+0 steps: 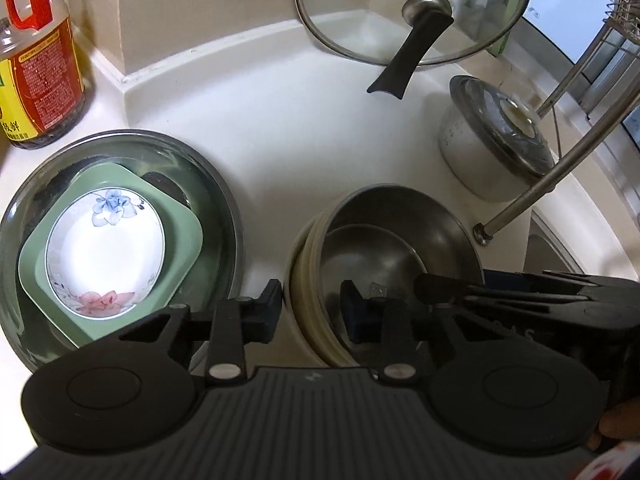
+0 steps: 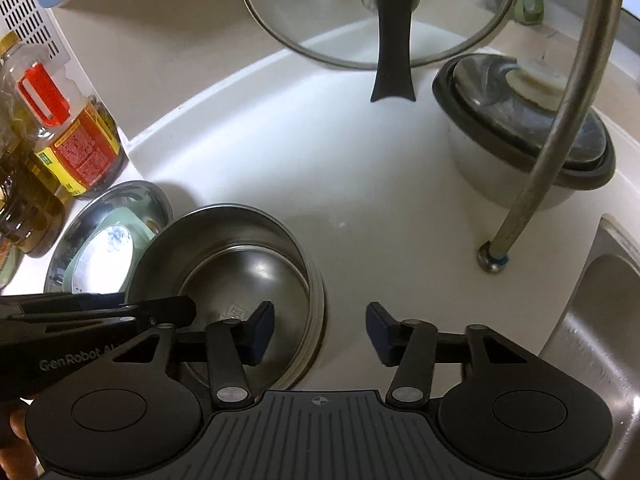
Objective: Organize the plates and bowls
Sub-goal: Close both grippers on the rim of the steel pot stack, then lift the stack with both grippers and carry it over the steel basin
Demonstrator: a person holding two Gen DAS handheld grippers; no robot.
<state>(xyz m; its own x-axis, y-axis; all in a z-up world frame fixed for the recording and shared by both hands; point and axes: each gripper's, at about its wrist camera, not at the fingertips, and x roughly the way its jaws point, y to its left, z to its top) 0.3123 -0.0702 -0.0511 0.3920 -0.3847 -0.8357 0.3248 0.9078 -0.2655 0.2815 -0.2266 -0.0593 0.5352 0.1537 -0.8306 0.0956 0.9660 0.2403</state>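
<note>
A stack of steel bowls with cream outer walls [image 1: 400,216] stands on the white counter. My left gripper [image 1: 312,308] is shut on the stack's left rim, one finger outside and one inside. My right gripper [image 2: 320,332] is open astride the stack's [image 2: 240,236] right rim, its left finger inside the top bowl and its right finger over the counter, neither pad touching. To the left, a wide steel plate [image 1: 224,200] holds a green square dish [image 1: 180,220] with a white floral dish [image 1: 104,252] in it.
A glass lid with a black handle [image 1: 412,12] leans on the back wall. A lidded white pot [image 1: 492,140] and a faucet pipe [image 1: 560,168] stand to the right, with the sink [image 2: 600,320] beyond. An oil bottle [image 1: 36,60] stands at the far left.
</note>
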